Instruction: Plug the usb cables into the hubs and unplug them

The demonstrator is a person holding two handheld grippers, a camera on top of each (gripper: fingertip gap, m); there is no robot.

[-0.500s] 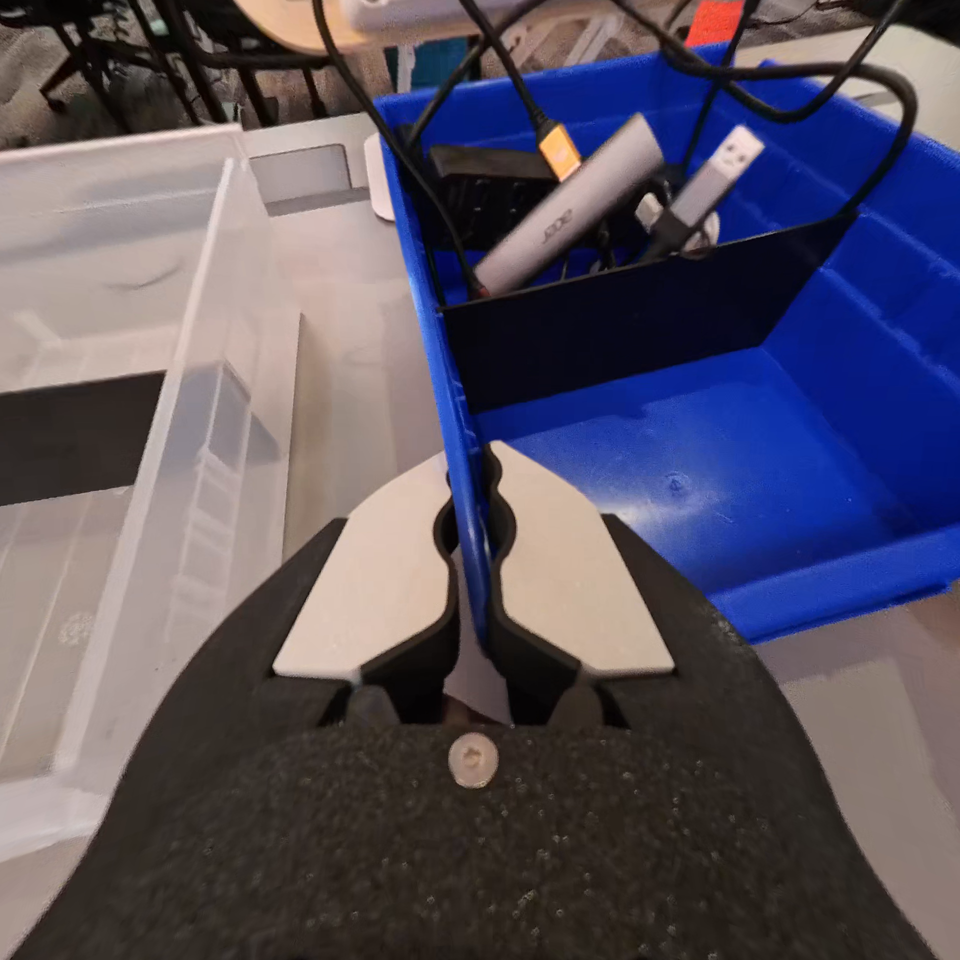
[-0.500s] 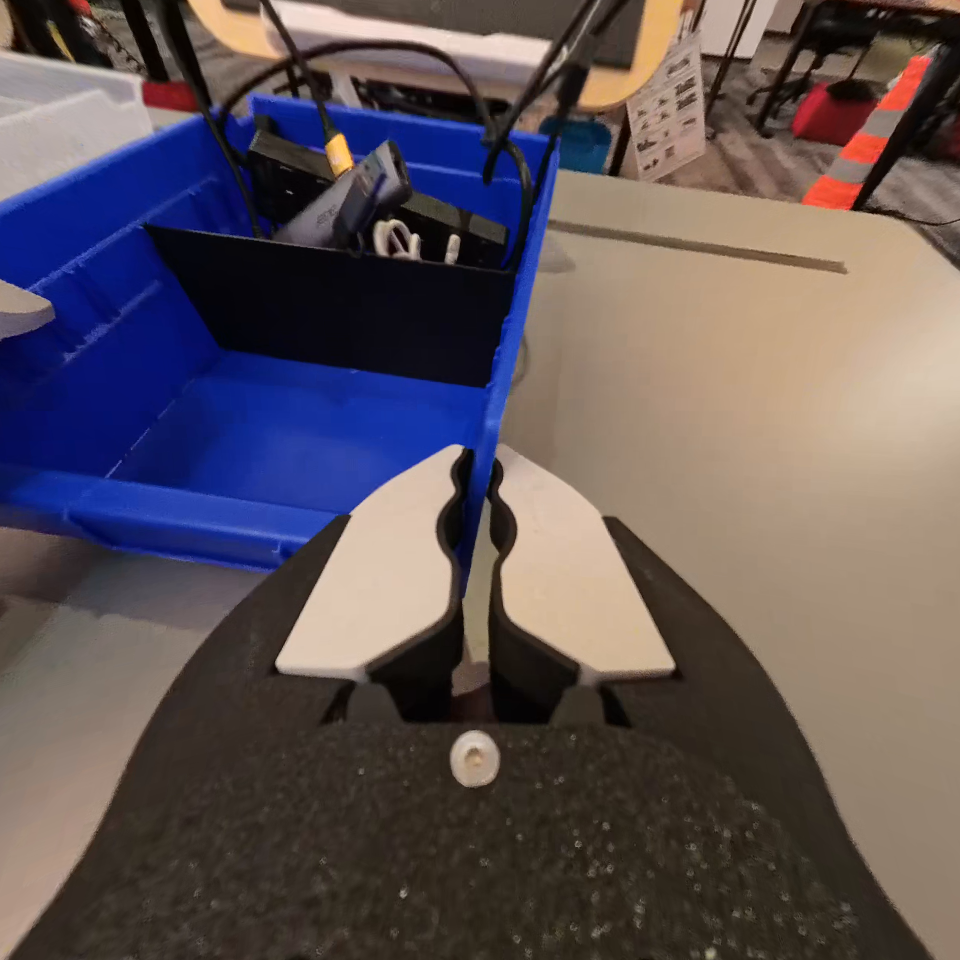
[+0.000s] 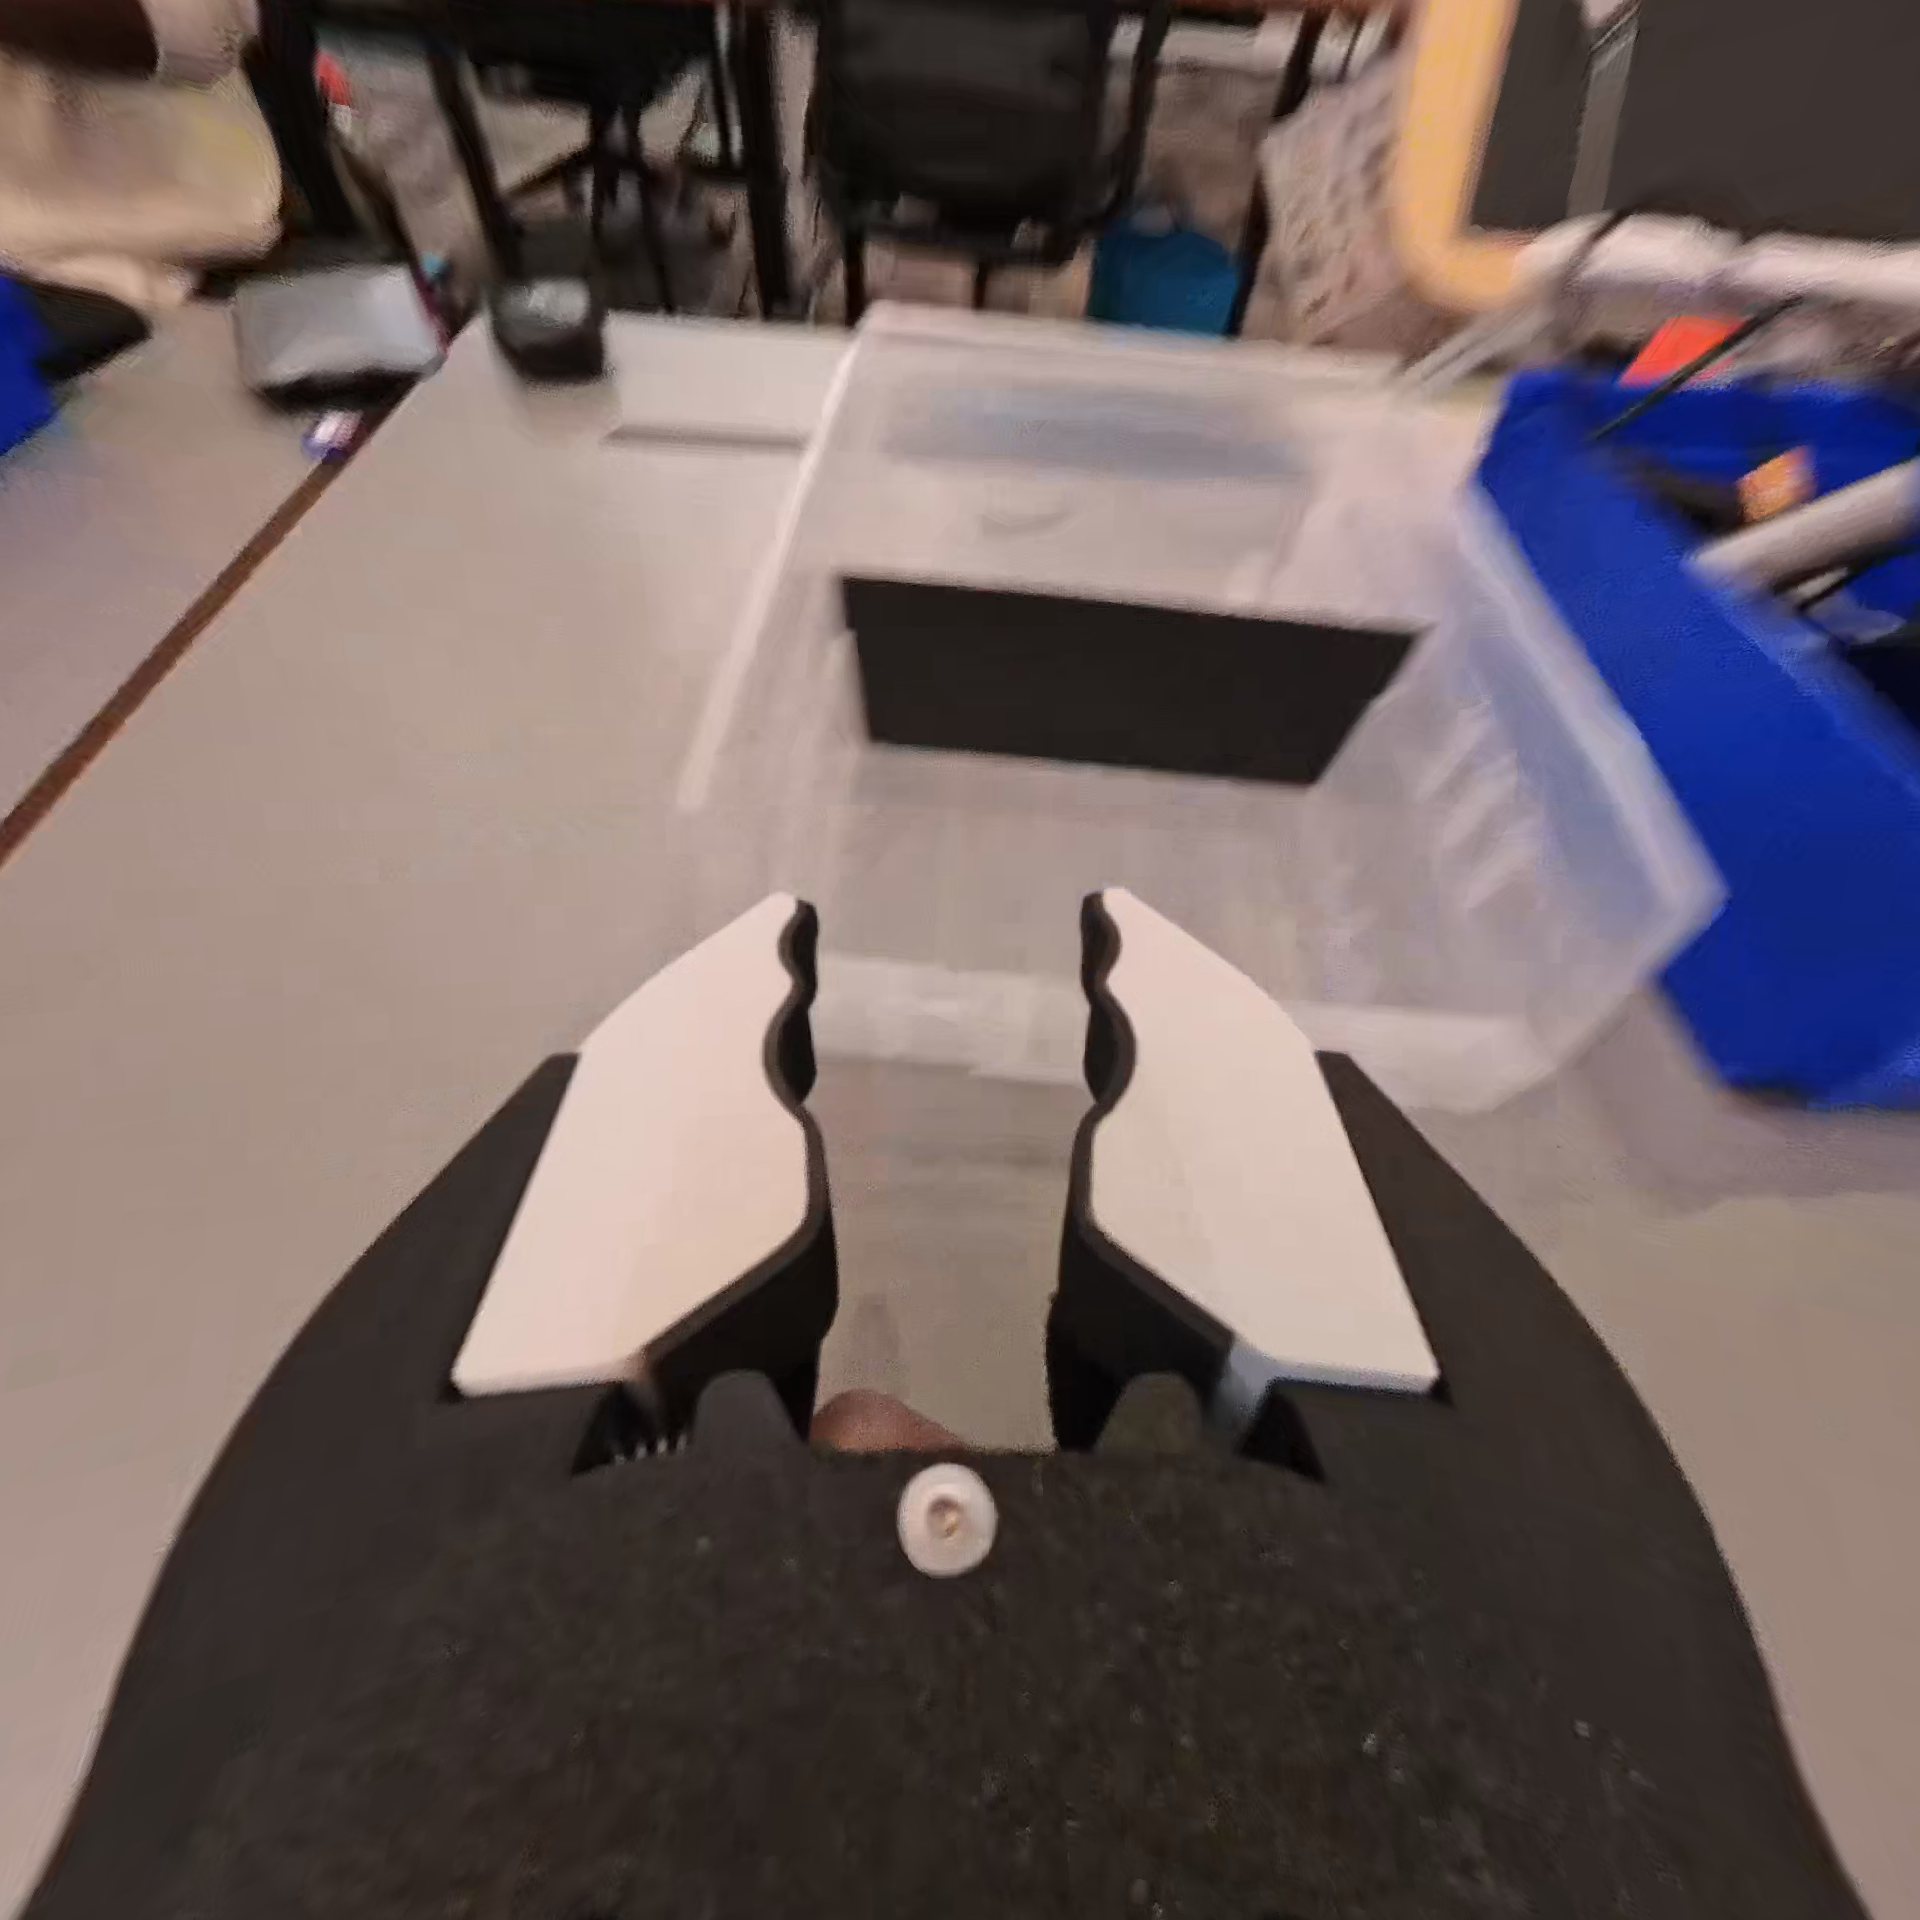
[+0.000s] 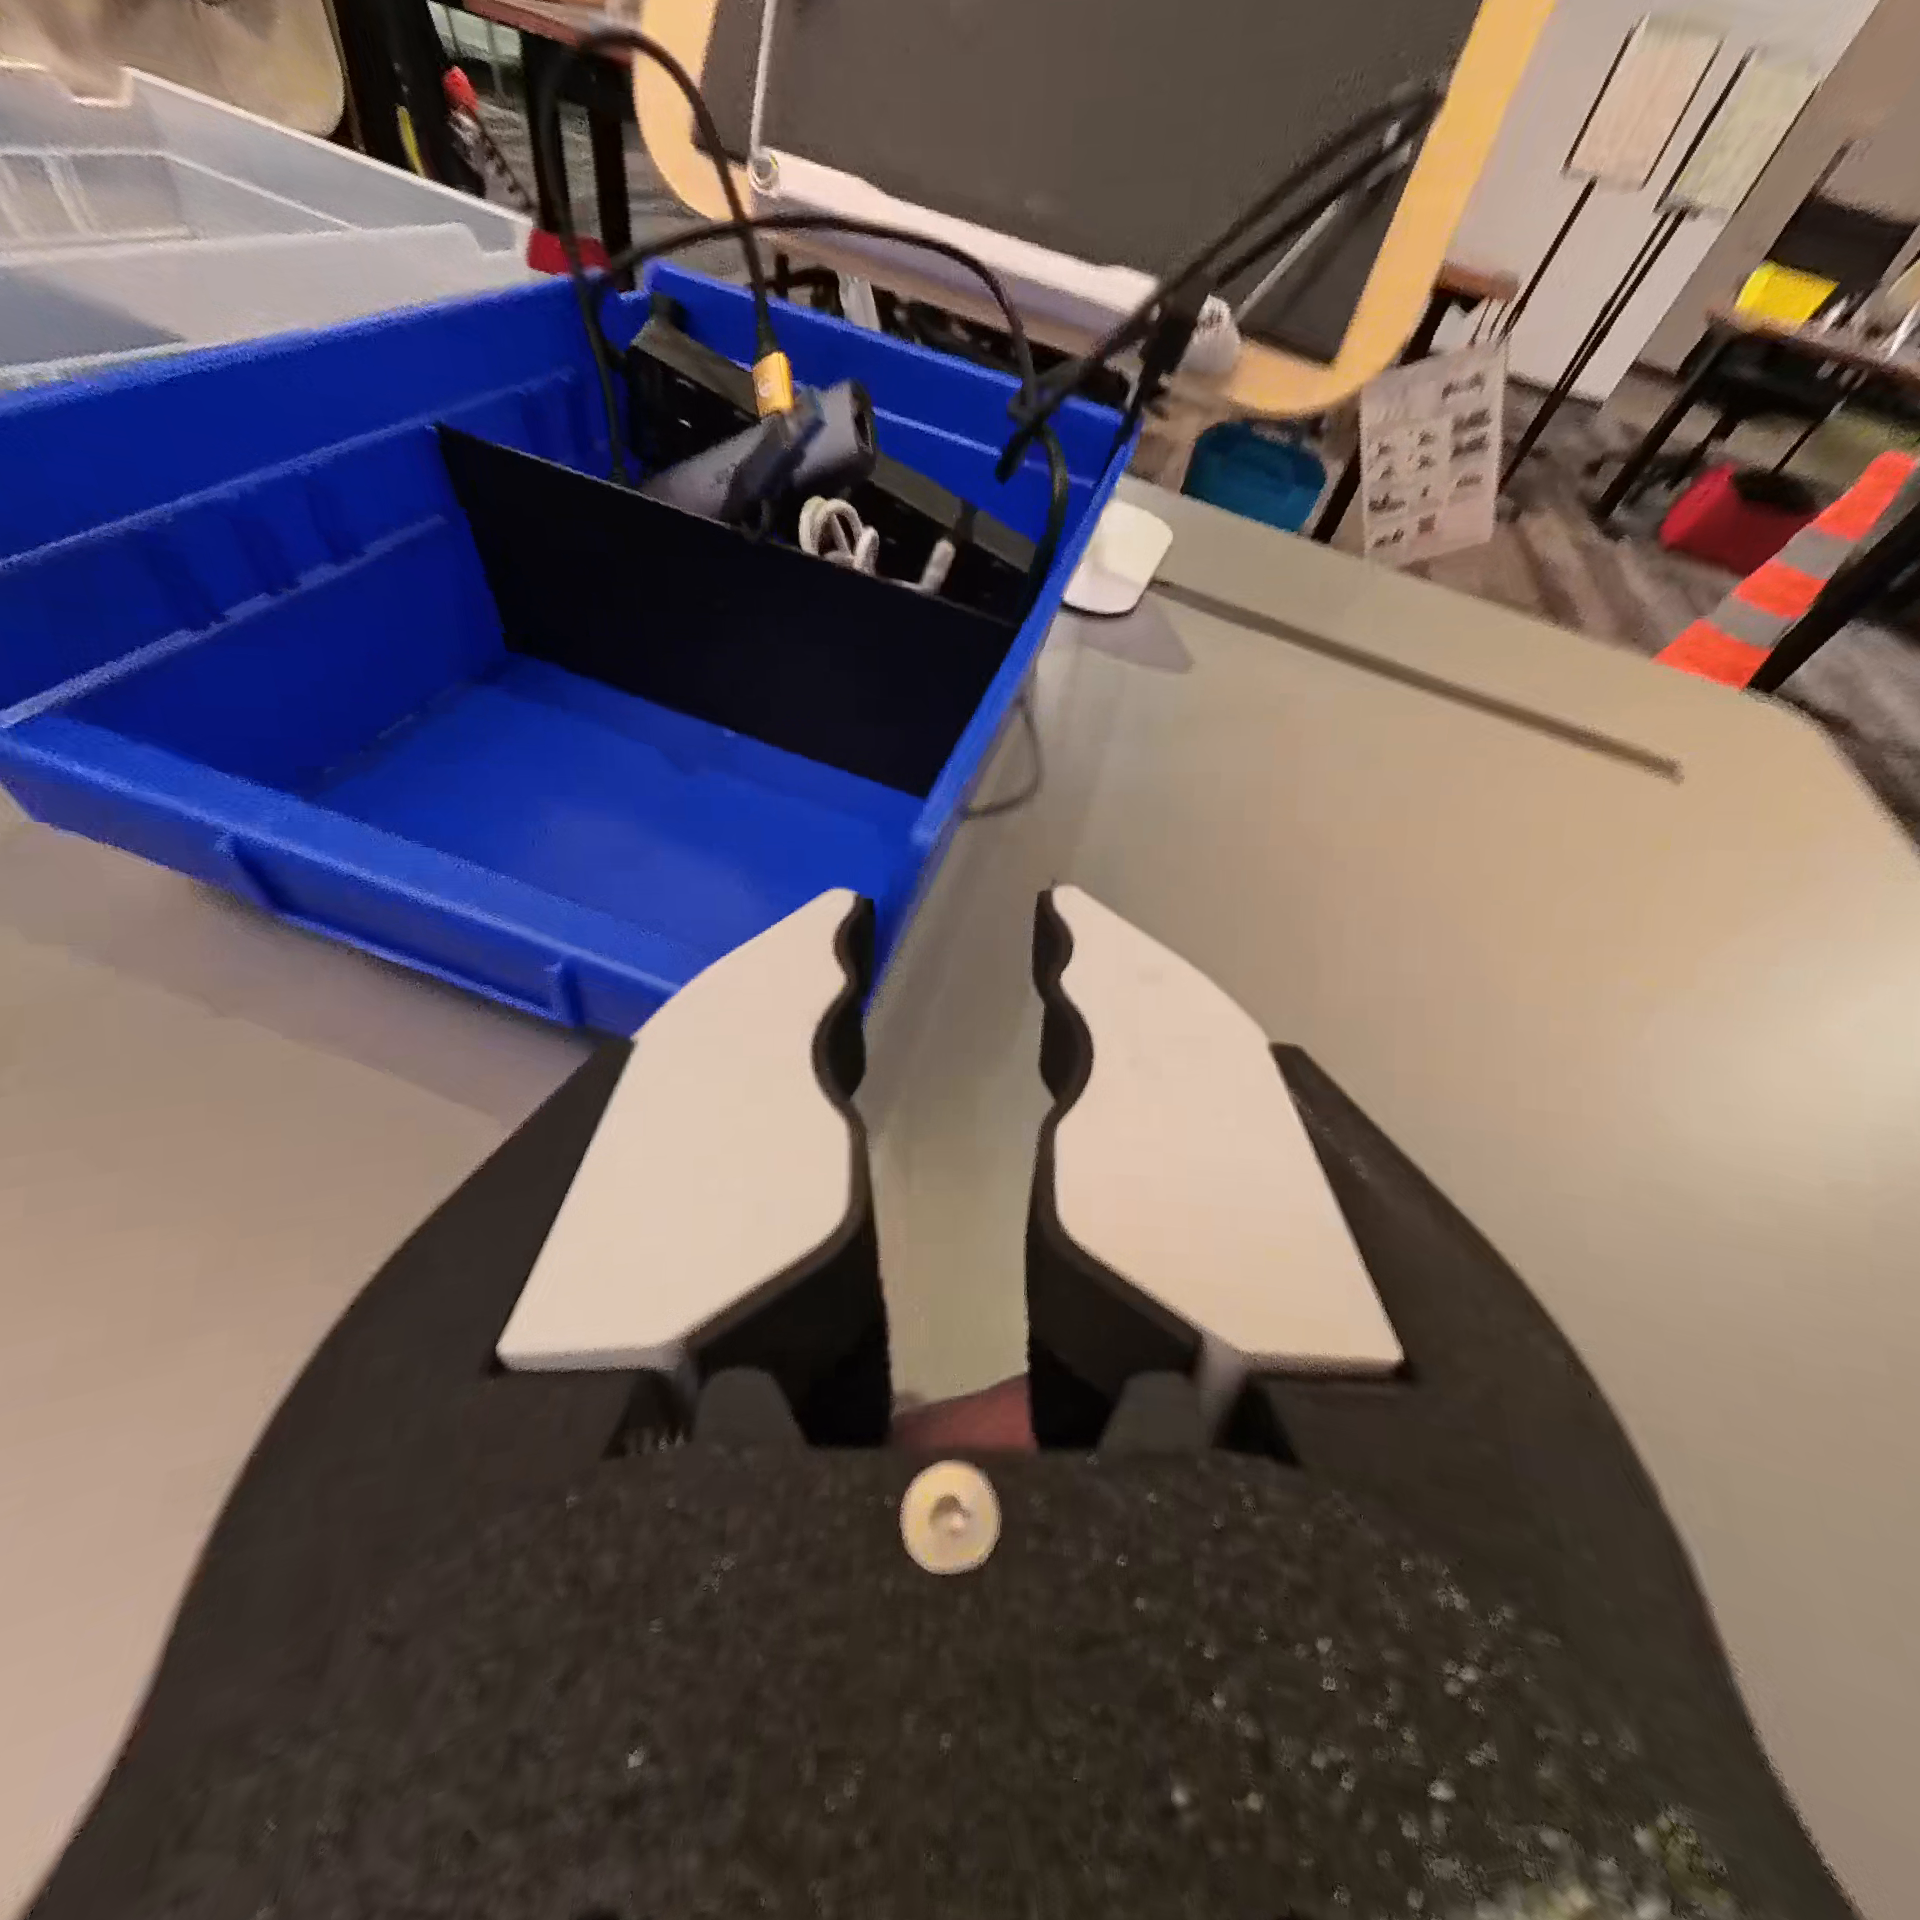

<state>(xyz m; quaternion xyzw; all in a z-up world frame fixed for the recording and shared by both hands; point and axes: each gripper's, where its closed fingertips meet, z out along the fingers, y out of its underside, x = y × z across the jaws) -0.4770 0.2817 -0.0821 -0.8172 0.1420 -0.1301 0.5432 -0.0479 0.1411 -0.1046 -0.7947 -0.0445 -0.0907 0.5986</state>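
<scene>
Both tongs, left (image 3: 948, 914) and right (image 4: 948, 909), now apart, off the blue bin (image 4: 312, 623) wall; grey hub (image 4: 758, 457) inside, orange-tipped cable (image 4: 771, 382) attached.

- Even, soft indoor light in both views; no hard shadows are cast on the grey tabletop (image 4: 1403, 935).
- Strong motion blur is seen in the left wrist view: clear bin (image 3: 1091, 499) and blue bin (image 3: 1766, 831) are smeared.
- Right wrist view is less blurred; the background is smeared.
- A mild sheen is seen on the tabletop's right edge.
- Wide-angle bending is seen at frame borders.
</scene>
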